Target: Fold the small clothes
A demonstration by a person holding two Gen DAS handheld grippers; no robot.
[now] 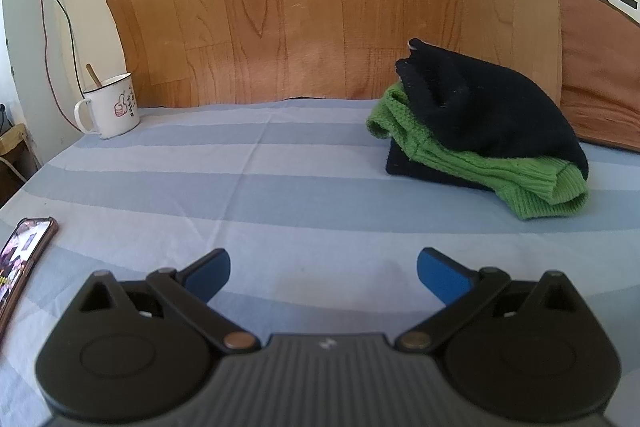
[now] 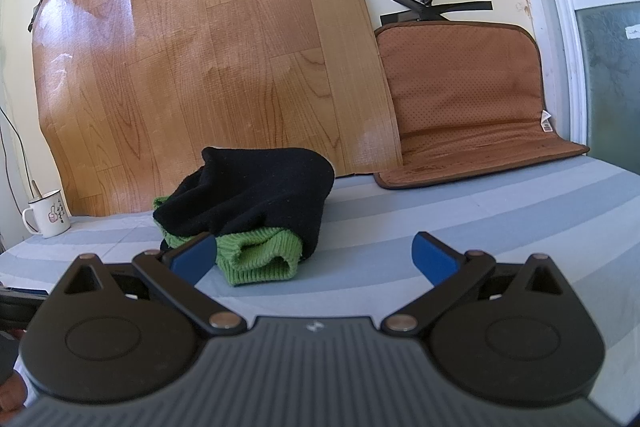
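On striped bed sheet [image 1: 280, 187]: both claws low, nothing held
Left claw [image 1: 323, 274]: spread wide, empty, touching no cloth
Right claw [image 2: 316, 259]: spread wide, empty
Clothes pile [image 1: 480, 131]: black knit [image 2: 256, 191] over green knit [image 2: 260, 259], far right of left claw, just ahead-left of right claw
Hidden: right claw's left finger [image 2: 192, 259] overlaps pile edge, contact unclear
Cut off: phone [image 1: 20, 259] at left edge

phone [image 1: 20, 263]: cut by left edge | mug [image 1: 110, 107] print: unreadable
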